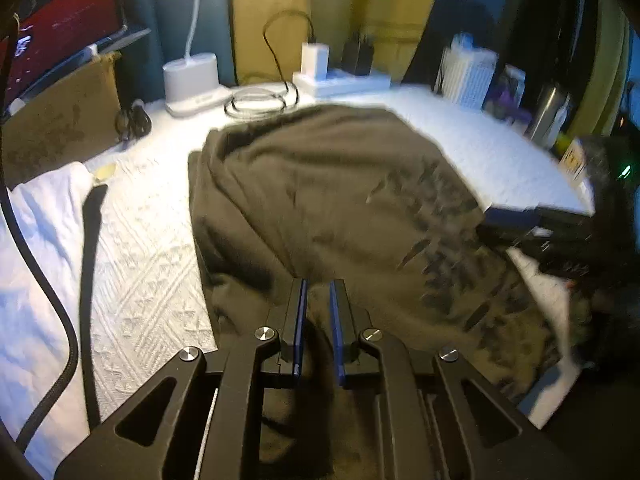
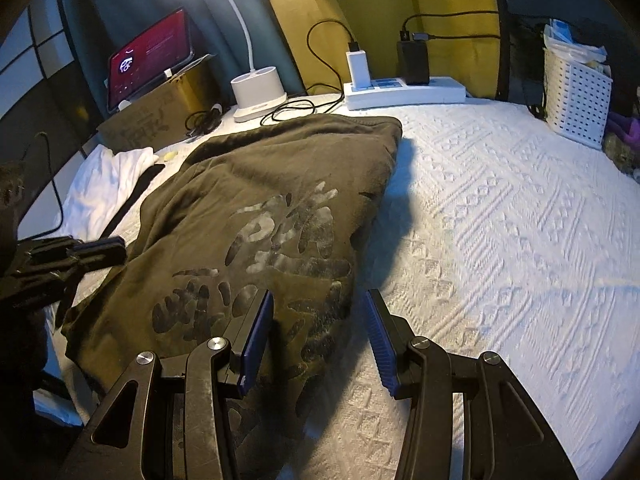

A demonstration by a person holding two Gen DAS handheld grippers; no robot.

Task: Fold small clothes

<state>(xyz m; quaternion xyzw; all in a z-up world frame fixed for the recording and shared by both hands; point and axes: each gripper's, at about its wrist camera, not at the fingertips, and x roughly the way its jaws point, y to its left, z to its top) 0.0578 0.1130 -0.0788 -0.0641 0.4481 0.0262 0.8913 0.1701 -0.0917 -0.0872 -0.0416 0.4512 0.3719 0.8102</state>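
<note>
Bedspread (image 2: 500, 208), white and woven with a raised diamond pattern, covers the work surface and carries everything else. Across its middle lies the dark olive garment with a faded grey print (image 2: 256, 216), bunched into a loose heap rather than laid flat, so it probably needs spreading before any fold. A crumpled white cloth (image 2: 108, 176) sits beside it, likely waiting its turn. The right gripper (image 2: 318, 332) hangs over the garment's near right edge, jaws spread with nothing pinched. The left gripper (image 1: 318, 320) is at the opposite near edge, jaws nearly pressed together; whether fabric is caught between them I cannot tell.
</note>
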